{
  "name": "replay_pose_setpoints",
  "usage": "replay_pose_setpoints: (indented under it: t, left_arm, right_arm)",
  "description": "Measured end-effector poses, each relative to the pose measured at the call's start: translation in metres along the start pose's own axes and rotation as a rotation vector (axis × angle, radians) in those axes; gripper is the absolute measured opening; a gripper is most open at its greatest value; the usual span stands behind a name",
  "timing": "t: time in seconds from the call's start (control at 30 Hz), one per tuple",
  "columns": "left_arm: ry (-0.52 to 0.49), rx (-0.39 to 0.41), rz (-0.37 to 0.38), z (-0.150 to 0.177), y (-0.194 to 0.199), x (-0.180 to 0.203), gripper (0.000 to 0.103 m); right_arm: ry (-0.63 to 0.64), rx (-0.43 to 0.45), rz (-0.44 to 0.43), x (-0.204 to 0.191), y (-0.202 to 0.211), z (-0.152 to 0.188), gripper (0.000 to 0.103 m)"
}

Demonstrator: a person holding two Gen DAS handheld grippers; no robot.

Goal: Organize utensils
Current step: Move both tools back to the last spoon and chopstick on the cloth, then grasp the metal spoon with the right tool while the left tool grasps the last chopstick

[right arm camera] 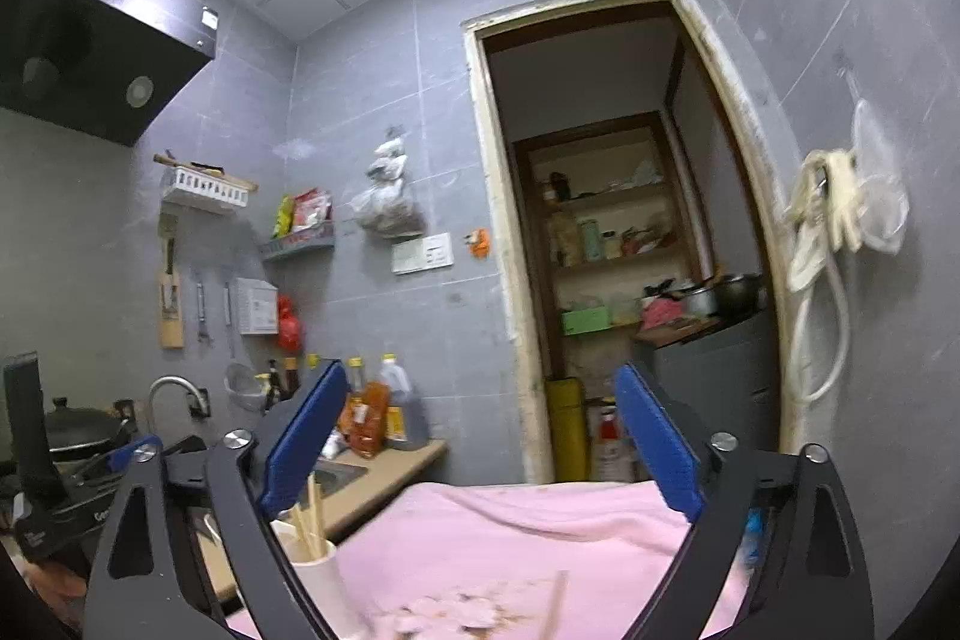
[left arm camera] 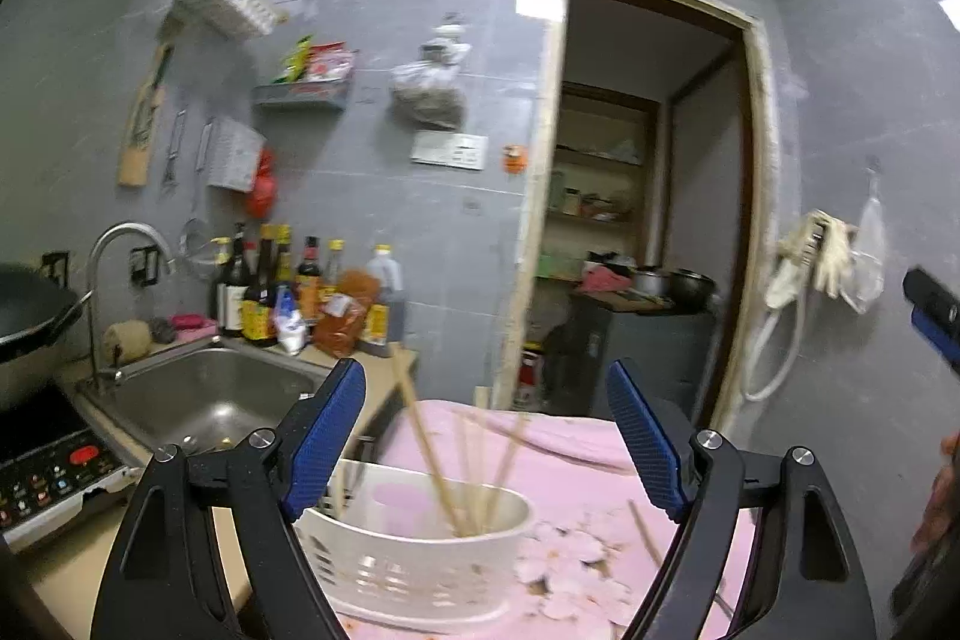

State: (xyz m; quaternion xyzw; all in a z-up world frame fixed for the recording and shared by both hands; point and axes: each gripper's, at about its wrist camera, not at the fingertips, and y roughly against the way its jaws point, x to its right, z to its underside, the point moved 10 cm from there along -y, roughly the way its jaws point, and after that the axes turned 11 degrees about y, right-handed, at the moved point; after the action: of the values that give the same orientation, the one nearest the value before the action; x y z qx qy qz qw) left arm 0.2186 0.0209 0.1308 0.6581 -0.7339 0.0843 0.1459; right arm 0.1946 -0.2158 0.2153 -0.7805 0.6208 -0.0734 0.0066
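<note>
In the left wrist view, the left tool (left arm camera: 486, 436) is seen with its two blue fingers (left arm camera: 327, 439) spread wide apart, and nothing is held between them. A white basket (left arm camera: 420, 562) with holes in its side is seen just below and between the fingers. It is set on a pink cloth (left arm camera: 576, 466) with a flower print. Several wooden chopsticks (left arm camera: 426, 448) are stood inside the basket and are leaned to different sides. One more chopstick (left arm camera: 645, 532) is laid flat on the cloth, to the right of the basket. A steel sink (left arm camera: 204, 400) is seen to the left, and sauce bottles (left arm camera: 288, 286) are lined up behind it. The right tool (left arm camera: 936, 316) is glimpsed at the right edge.

In the right wrist view, the right tool (right arm camera: 480, 442) is also opened wide, and nothing is gripped by it. The white basket (right arm camera: 318, 580) is seen low on the left, partly hidden by the left finger, with chopsticks (right arm camera: 312, 520) poked up out of it. The pink cloth (right arm camera: 510, 526) is spread over the table. A blurred chopstick (right arm camera: 558, 604) is seen on the cloth near the bottom.
</note>
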Motion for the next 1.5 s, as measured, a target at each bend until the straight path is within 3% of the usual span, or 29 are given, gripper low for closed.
replay_pose_setpoints:
  t: [0.07, 0.23, 0.37, 0.63, 1.0, 1.3, 1.5]
  left_arm:
    - [-0.022, -0.021, 0.037, 0.003, 0.005, 0.016, 0.088]
    - [-0.056, -0.077, 0.098, 0.016, 0.013, 0.043, 0.089]
    - [-0.049, -0.151, 0.125, 0.037, 0.008, 0.053, 0.089]
    - [-0.032, -0.330, 0.105, 0.105, -0.018, 0.055, 0.089]
    - [-0.122, -0.589, 0.066, 0.186, -0.072, 0.066, 0.089]
    - [-0.173, -0.748, 0.055, 0.225, -0.117, 0.073, 0.089]
    - [-0.141, -0.810, 0.045, 0.237, -0.139, 0.063, 0.088]
  right_arm:
    - [0.026, -0.023, 0.017, 0.012, 0.013, -0.009, 0.102]
    - [0.072, -0.130, 0.031, 0.034, 0.037, -0.016, 0.103]
    - [0.090, -0.225, 0.045, 0.045, 0.047, 0.002, 0.103]
    - [0.087, -0.373, 0.039, 0.047, 0.041, 0.094, 0.103]
    - [0.240, -0.652, -0.035, 0.024, -0.002, 0.212, 0.102]
    - [0.327, -0.863, -0.109, 0.019, -0.024, 0.274, 0.074]
    - [0.339, -0.957, -0.154, 0.016, -0.038, 0.305, 0.064]
